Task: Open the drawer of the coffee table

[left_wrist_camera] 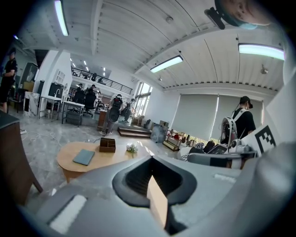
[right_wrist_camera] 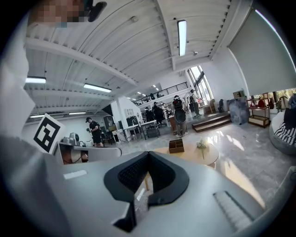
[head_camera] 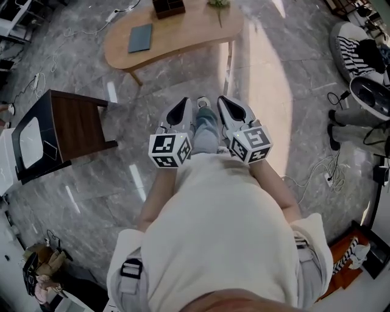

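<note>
1. The table point(head_camera: 189, 30) stands ahead, its far edge cut off; I can't make out its drawer.
2. The left gripper point(head_camera: 180, 109) and right gripper point(head_camera: 235, 109) are well short of the table, jaws together, empty.

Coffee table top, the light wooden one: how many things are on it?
3: a flat grey-blue book near its left end, a dark brown divided box at the far edge, a small white-flowered plant to its right. None seem hidden.
</note>
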The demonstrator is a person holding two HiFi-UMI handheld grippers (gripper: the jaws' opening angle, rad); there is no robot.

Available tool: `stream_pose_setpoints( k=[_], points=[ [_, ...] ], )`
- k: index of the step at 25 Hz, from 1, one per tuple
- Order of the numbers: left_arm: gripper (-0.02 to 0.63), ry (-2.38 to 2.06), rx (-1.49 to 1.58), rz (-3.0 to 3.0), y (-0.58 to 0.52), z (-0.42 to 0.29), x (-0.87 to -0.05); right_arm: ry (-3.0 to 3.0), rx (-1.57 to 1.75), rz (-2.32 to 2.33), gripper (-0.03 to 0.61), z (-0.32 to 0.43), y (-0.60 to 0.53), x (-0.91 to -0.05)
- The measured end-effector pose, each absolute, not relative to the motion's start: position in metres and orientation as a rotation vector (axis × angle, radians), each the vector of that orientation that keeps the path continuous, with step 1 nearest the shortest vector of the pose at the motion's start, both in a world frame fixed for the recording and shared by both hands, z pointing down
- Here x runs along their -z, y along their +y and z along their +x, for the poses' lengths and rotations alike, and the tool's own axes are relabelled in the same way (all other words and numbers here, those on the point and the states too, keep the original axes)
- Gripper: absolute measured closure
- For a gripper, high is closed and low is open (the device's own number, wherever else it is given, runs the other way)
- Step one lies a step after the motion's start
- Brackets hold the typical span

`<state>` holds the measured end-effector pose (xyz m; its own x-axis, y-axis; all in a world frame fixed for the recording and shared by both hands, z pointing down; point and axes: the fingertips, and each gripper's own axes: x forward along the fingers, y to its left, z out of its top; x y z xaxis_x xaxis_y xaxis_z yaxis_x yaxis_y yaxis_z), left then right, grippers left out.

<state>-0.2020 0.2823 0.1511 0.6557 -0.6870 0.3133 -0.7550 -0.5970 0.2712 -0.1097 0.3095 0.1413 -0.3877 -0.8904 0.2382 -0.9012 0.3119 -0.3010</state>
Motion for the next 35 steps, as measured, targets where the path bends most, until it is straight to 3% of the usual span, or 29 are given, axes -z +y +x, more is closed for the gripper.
stream_pose_setpoints(
  k=[35],
  points=[
    [0.612, -1.176, -0.328, 2.402, -0.036, -0.136, -0.193, -2.397, -0.602, 1.755, 0.578, -0.005, -0.002, -0.157]
  ],
)
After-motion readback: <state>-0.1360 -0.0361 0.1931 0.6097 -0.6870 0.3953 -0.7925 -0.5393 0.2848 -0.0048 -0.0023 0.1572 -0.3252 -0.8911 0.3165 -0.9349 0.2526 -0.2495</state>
